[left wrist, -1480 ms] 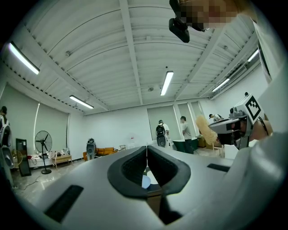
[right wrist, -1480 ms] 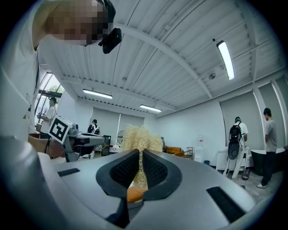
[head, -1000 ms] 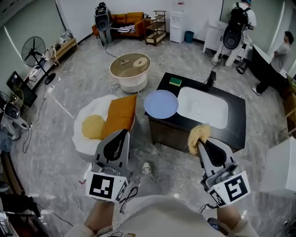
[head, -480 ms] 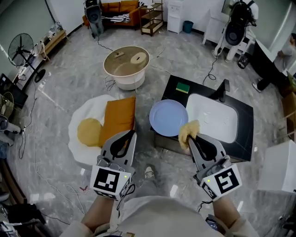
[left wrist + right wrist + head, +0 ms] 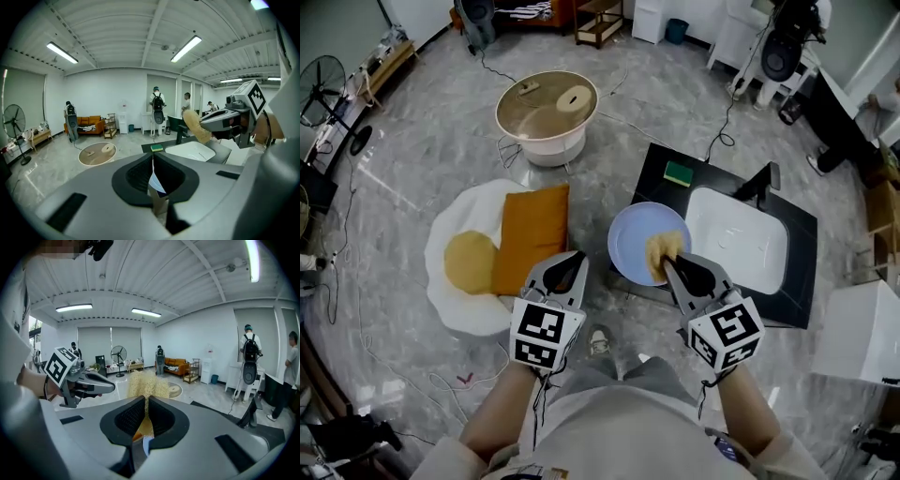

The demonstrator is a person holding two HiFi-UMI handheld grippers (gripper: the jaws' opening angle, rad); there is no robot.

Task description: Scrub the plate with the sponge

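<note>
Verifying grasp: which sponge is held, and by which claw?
The tan fibrous sponge, clamped in the right claw; the green sponge lies on the counter.

You are standing in a lab or studio hall dressed with home furniture, not in a real kitchen. A black bench (image 5: pixel 712 176) with a white sink (image 5: pixel 736 244) is sitting alone in the middle of a wide grey marbled floor (image 5: pixel 422 141), with cables (image 5: pixel 720 122) trailing across it. Bare strip lights (image 5: pixel 186 48) are running along a beamed white ceiling. An orange sofa (image 5: pixel 89 123), a standing fan (image 5: pixel 13 123), a round low table (image 5: pixel 546 112) and an egg-shaped rug (image 5: pixel 464 272) are standing scattered about. People wearing backpacks (image 5: pixel 155 101) are standing by the far wall, and you are carrying a left claw (image 5: pixel 577 257) and a right claw (image 5: pixel 667 262), each tagged with square markers.
</note>
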